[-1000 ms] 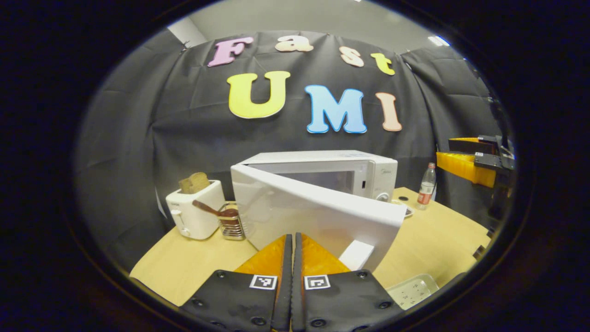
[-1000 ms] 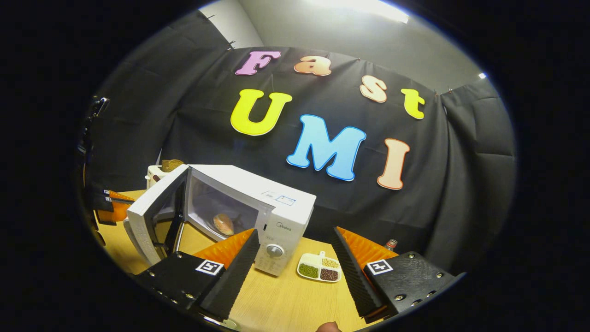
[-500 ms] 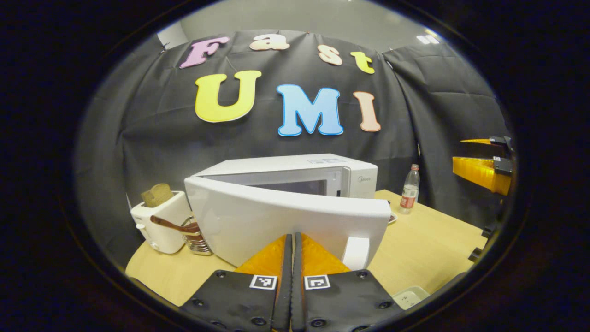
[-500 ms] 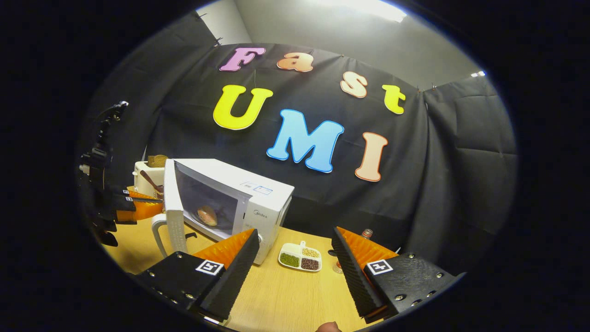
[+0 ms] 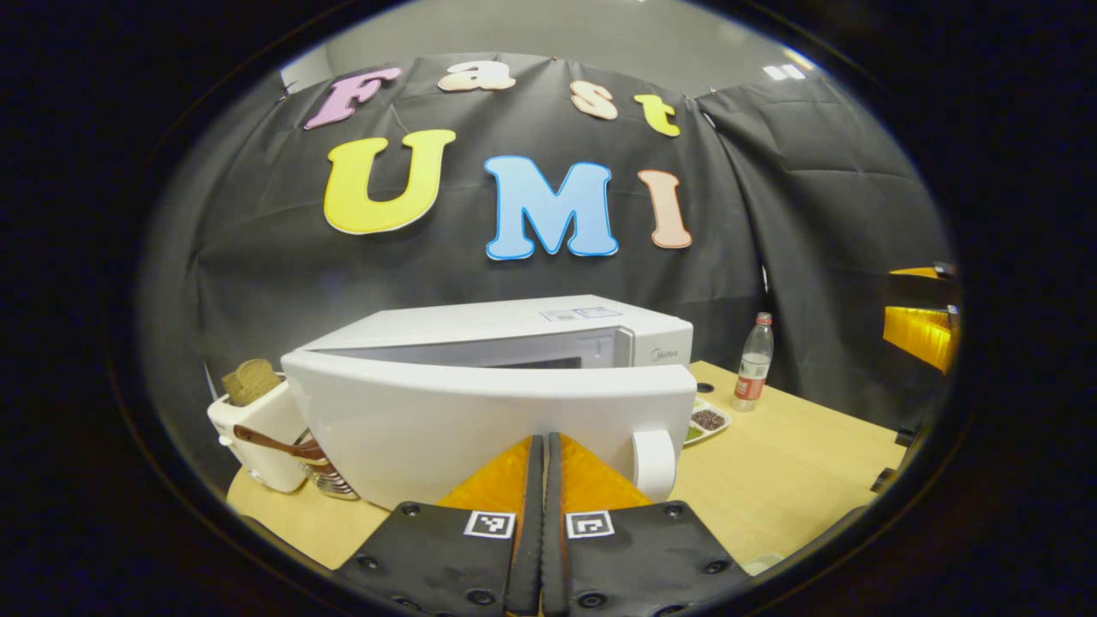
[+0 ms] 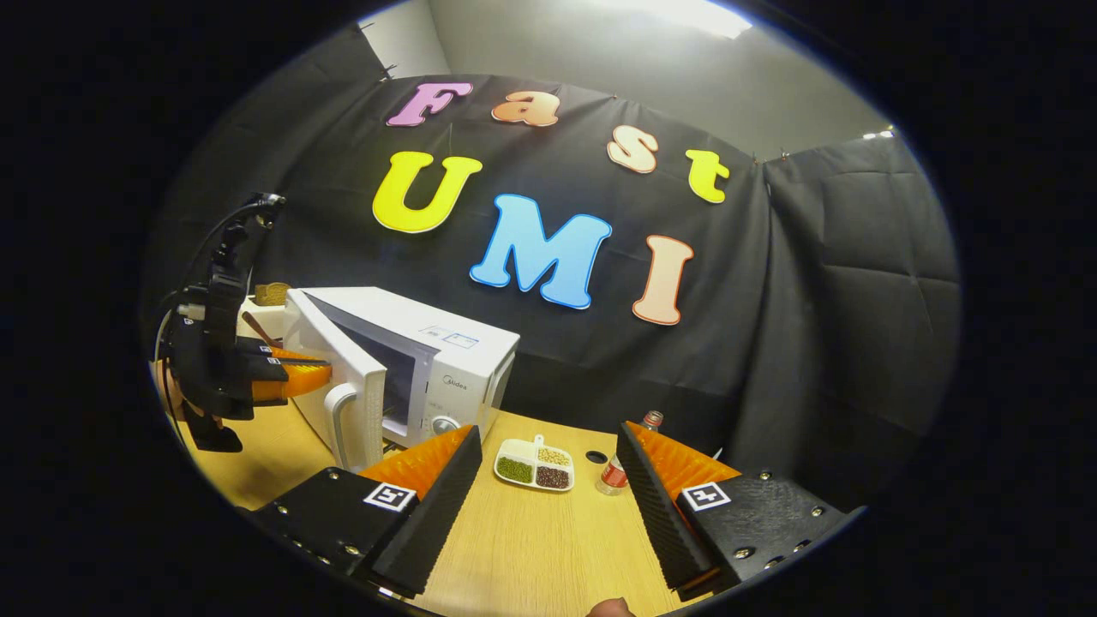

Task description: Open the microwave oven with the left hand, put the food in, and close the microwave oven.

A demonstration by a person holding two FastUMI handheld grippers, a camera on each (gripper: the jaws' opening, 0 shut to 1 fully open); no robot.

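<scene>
Left gripper view: left gripper (image 5: 542, 446), jaws together, touches the microwave door (image 5: 488, 411); right gripper (image 6: 548, 463) jaws wide.

Each gripper (image 5: 542, 480) has a black base with round screws, a small black-and-white square tag on each side, and ridged fingers (image 6: 660, 506)

On the pale wooden counter (image 6: 548, 548), the white microwave oven (image 6: 411, 360) stands left of a white divided dish (image 6: 534, 464) and clear plastic bottle (image 6: 614, 476); a white toaster (image 5: 257, 424) stands beyond it.
</scene>
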